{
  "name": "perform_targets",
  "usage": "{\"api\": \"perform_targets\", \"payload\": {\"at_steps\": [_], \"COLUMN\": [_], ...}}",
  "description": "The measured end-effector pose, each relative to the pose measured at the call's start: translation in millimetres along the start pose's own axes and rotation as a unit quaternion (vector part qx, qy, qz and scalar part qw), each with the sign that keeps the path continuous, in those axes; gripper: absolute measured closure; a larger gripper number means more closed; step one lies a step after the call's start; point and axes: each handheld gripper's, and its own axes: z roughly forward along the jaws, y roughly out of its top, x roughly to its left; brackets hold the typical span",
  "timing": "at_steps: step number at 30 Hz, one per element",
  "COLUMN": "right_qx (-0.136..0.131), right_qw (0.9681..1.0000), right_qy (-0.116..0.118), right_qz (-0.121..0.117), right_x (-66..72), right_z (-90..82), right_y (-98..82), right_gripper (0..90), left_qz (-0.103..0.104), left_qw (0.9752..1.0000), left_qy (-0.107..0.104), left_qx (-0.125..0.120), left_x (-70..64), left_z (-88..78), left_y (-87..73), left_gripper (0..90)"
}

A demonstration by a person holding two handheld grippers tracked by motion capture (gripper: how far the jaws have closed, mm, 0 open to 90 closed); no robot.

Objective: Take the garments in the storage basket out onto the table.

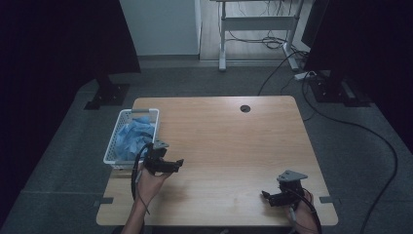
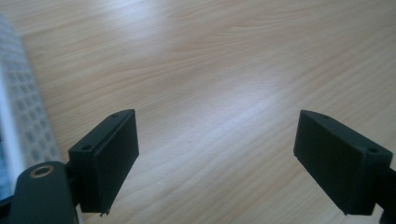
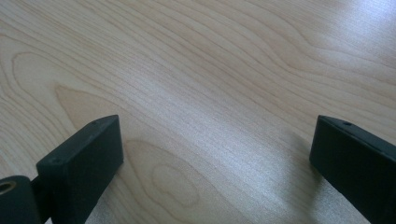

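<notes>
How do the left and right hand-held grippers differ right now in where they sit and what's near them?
The left hand-held gripper sits beside the white basket of blue cloth; the right hand-held gripper sits near the table's front right edge, with nothing near it. The left one's jaws point right in the high view, the right one's point left. Both stand open with nothing between the jaws.

Two grippers: left gripper (image 1: 179,163), right gripper (image 1: 265,195); one white basket (image 1: 113,142); one blue cloth heap (image 1: 134,136); one wooden table (image 1: 229,141)
</notes>
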Motion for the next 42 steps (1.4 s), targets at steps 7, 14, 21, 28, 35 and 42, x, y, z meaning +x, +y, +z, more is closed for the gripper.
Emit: {"api": "perform_targets", "payload": {"at_steps": [7, 14, 21, 28, 35, 42], "right_qx": [0.000, 0.000, 0.000, 0.000, 0.000, 0.001], "right_qw": [1.0000, 1.0000, 1.0000, 1.0000, 1.0000, 1.0000], "right_qy": [0.000, 0.000, 0.000, 0.000, 0.000, 0.000], "right_qz": [0.000, 0.000, 0.000, 0.000, 0.001, 0.000], "right_x": [0.1, 0.1, 0.1, 0.1, 0.2, 0.1], "right_z": [-0.1, -0.1, -0.1, -0.1, -0.1, -0.2], "right_y": [-0.1, -0.1, -0.1, -0.1, 0.0, 0.0], "right_gripper": [2.5, 2.5, 2.5, 2.6, 2.5, 2.6], "left_qz": [-0.011, -0.029, -0.045, -0.058, -0.071, -0.077], "left_qw": [0.9996, 0.9988, 0.9974, 0.9958, 0.9932, 0.9909], "left_qy": [0.023, 0.029, 0.049, 0.063, 0.080, 0.099], "left_qx": [0.012, 0.025, 0.027, 0.031, 0.046, 0.051], "left_x": [20.1, 40.3, 63.4, 86.2, 107.9, 127.2], "left_z": [-3.4, -6.9, -9.6, -8.2, -1.5, 7.3], "left_y": [14.6, 20.7, 23.4, 26.4, 26.2, 26.1], "left_gripper": [8.9, 7.3, 7.3, 7.0, 4.3, 3.8]}}
